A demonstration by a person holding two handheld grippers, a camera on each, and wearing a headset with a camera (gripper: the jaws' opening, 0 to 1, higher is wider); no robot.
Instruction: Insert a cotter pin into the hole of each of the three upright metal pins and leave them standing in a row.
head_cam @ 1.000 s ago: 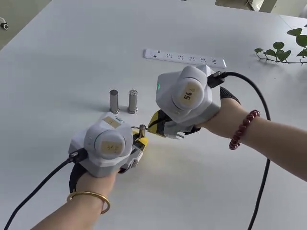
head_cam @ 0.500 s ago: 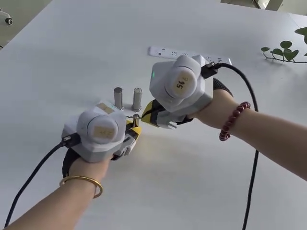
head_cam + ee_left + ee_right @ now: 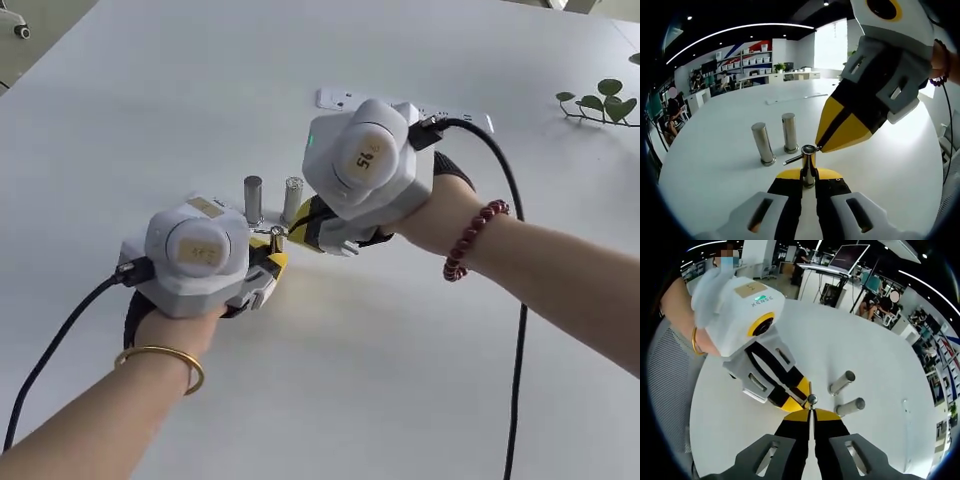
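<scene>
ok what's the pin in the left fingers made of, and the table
The pin looks like polished metal, likely steel: silvery, with mirror-like reflections. The table looks matte white, maybe laminate: smooth, soft glare, no grain.

An open-plan office-lab: wide white desk (image 3: 150, 90), white wall shelving (image 3: 742, 56), dark stand-mounted monitor (image 3: 849, 257), seated people (image 3: 673, 114).

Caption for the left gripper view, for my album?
Left tool grips a metal pin, right tool a cotter pin at its top; two pins stand behind.

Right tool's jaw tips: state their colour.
Yellow over black; the right tool shows best in the left gripper view.
</scene>
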